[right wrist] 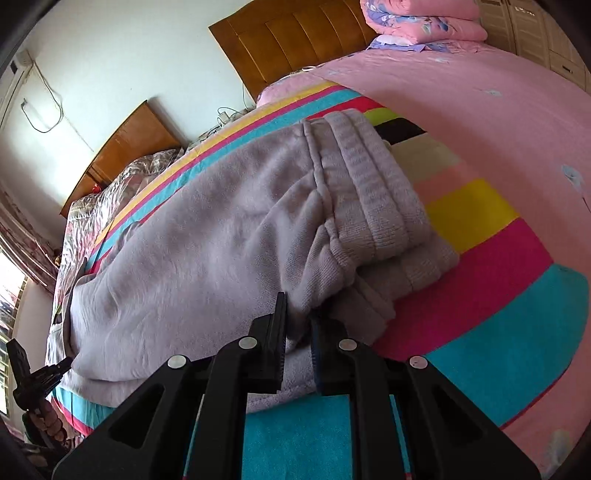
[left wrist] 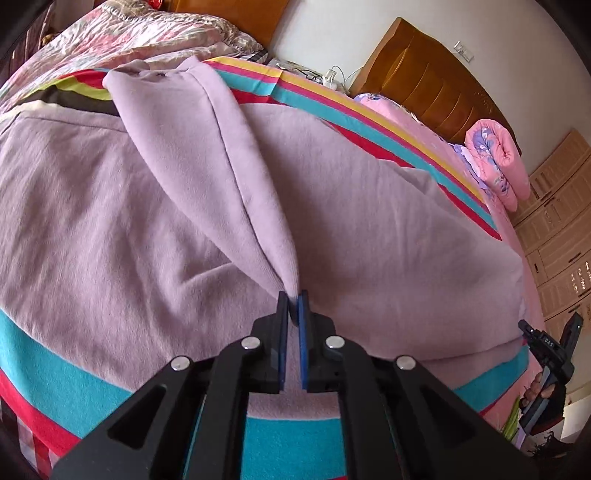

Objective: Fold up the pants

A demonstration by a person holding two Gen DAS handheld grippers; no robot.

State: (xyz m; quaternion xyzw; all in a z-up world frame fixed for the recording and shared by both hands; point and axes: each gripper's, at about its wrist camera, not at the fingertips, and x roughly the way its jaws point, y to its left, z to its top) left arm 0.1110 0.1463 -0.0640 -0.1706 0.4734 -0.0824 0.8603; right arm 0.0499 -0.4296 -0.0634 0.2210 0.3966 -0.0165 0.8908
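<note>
Lilac fleece pants (left wrist: pixel 147 206) lie spread on a striped blanket (left wrist: pixel 55 384) on the bed. My left gripper (left wrist: pixel 293 299) is shut on a pinch of the pants' fabric, which rises in a long ridge (left wrist: pixel 229 147) toward the far hem. In the right wrist view the pants (right wrist: pixel 192 236) show their ribbed waistband (right wrist: pixel 373 192) folded over at the right. My right gripper (right wrist: pixel 299 314) is shut on a bunch of fabric just below that waistband. Each gripper appears at the edge of the other's view, held by a hand (left wrist: pixel 543 391).
The striped blanket (right wrist: pixel 498 325) covers a pink sheet (right wrist: pixel 480 96). A folded pink floral quilt (left wrist: pixel 498 162) lies near the wooden headboard (left wrist: pixel 424 74). A second bed with a patterned cover (left wrist: pixel 129 33) lies beyond. Cables and a charger (left wrist: pixel 328 77) lie between the beds. Wardrobe doors (left wrist: pixel 561 236) stand right.
</note>
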